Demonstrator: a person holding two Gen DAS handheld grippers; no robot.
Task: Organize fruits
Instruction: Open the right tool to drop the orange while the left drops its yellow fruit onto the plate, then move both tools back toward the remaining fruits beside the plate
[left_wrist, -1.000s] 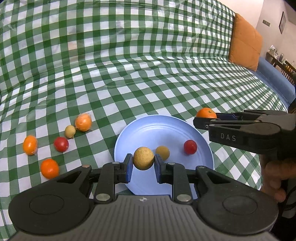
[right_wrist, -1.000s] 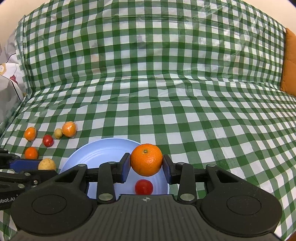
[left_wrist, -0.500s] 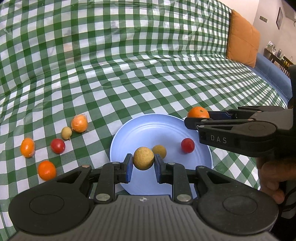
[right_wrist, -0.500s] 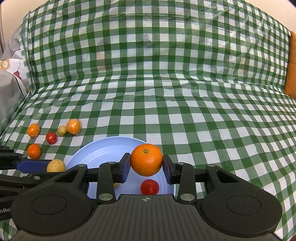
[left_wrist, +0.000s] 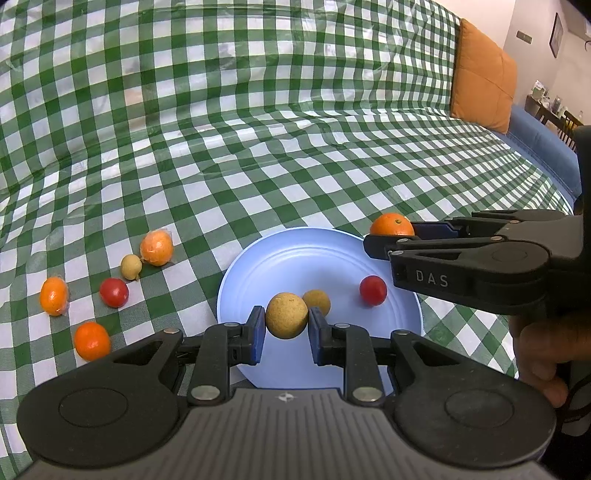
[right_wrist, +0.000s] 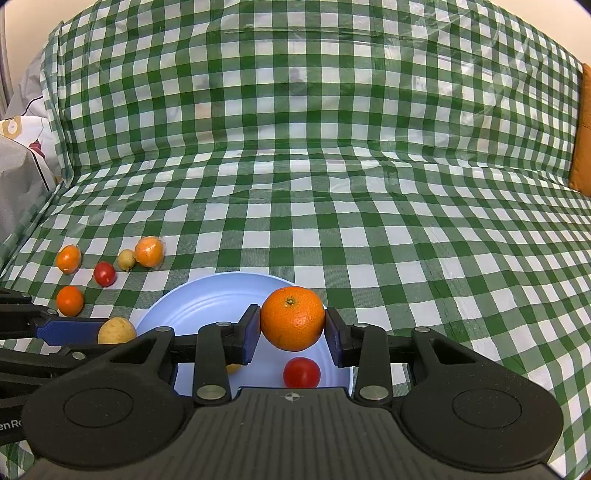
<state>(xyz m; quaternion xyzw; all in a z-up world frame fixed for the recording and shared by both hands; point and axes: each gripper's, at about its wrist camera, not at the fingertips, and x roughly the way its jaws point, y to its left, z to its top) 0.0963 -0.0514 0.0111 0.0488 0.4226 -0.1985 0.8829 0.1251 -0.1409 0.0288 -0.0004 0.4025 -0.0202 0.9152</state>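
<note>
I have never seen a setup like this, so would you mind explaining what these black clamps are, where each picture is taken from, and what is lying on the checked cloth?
These are two hand-held grippers, each squeezed by a person, with a camera looking forward along its fingers. One picture comes from the left gripper, which holds a tan round fruit. The other comes from the right gripper, which holds an orange. Both hang over a blue plate on the green checked cloth. On the plate lie a cherry tomato and a second tan fruit. Left of the plate, five more fruits wait on the cloth.
</note>
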